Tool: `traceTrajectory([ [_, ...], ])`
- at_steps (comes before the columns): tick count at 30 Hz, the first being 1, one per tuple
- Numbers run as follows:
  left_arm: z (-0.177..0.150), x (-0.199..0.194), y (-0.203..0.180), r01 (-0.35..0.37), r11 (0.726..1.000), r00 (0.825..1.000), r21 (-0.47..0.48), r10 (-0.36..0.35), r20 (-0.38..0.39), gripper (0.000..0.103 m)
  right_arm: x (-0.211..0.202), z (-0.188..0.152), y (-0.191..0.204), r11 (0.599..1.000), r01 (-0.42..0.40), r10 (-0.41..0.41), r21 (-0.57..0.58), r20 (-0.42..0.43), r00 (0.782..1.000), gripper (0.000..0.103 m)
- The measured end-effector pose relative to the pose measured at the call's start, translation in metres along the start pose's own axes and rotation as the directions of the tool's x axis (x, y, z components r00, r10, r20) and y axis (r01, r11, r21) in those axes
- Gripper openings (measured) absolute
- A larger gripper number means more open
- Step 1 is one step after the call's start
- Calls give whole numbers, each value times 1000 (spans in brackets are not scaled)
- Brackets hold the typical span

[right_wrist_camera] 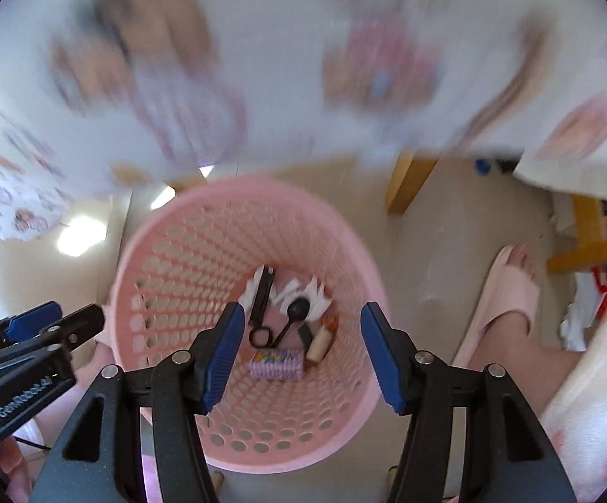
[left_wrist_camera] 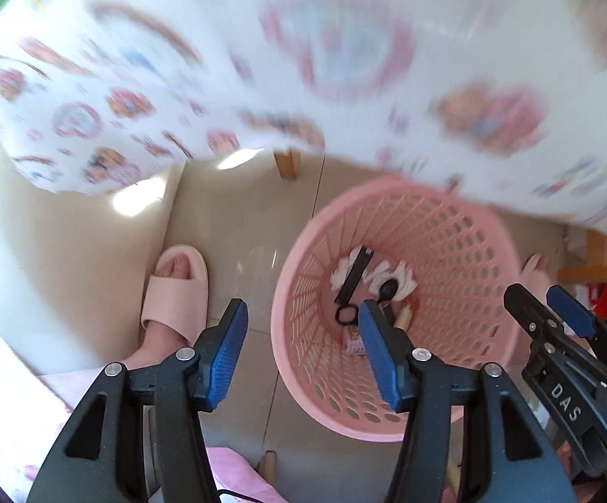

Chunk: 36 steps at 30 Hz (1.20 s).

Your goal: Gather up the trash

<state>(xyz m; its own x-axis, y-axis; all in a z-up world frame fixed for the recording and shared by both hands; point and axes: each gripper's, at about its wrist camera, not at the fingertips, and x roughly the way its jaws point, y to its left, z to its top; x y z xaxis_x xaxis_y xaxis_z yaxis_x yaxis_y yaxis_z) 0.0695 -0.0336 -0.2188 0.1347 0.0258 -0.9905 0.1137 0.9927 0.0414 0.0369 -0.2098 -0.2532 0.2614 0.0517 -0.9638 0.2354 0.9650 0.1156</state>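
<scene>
Steeply, scissors [right_wrist_camera: 261,308] point basketward [right_wrist_camera: 165,209].

We see a pink basket [right_wrist_camera: 169,251] pierced with rows of holes, and above it a white cloth [left_wrist_camera: 261,63] printed with pink and brown rounds, blurred. In the basket lie a black spoon [right_wrist_camera: 297,308], white paper scraps [right_wrist_camera: 316,289] and a lilac packet [right_wrist_camera: 278,364]. Our slippers [left_wrist_camera: 177,289] are pale pink; the pads [right_wrist_camera: 223,356] are blue.

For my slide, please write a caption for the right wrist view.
Open right gripper above a pink basket holding a black spoon, white paper scraps and other trash.
</scene>
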Motion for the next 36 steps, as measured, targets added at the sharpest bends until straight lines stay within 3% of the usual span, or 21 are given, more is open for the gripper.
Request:
traceTrajectory([
  [4,5,-41,9,20,1000,995,10,-21,97,54,-35,6,1,1000,0,0,-7,69,998,60],
  [9,3,-87,9,-54,996,968,64,36,250,59,-82,5,11,997,5,6,-74,152,988,61],
  [13,0,-110,10,-75,996,947,51,55,316,81,-114,2,15,996,-8,25,-86,192,981,62],
  [17,0,-133,24,-64,998,922,17,53,383,86,-145,1,13,996,-3,26,-87,260,965,64],
  [21,-9,-159,32,-70,997,876,27,48,480,93,-178,-5,11,996,12,20,-85,366,930,78],
  [23,-16,-173,33,-86,996,841,26,59,537,102,-193,-7,9,995,23,19,-96,414,910,86],
  [26,-21,-187,36,-58,998,805,24,33,592,102,-214,-11,6,995,28,20,-93,486,874,88],
  [30,-27,-208,41,-11,1000,760,13,0,650,102,-233,-14,3,994,2,57,-111,529,847,89],
  [36,-34,-224,44,-48,999,701,-3,36,713,102,-248,-17,8,993,48,30,-112,609,793,103],
])
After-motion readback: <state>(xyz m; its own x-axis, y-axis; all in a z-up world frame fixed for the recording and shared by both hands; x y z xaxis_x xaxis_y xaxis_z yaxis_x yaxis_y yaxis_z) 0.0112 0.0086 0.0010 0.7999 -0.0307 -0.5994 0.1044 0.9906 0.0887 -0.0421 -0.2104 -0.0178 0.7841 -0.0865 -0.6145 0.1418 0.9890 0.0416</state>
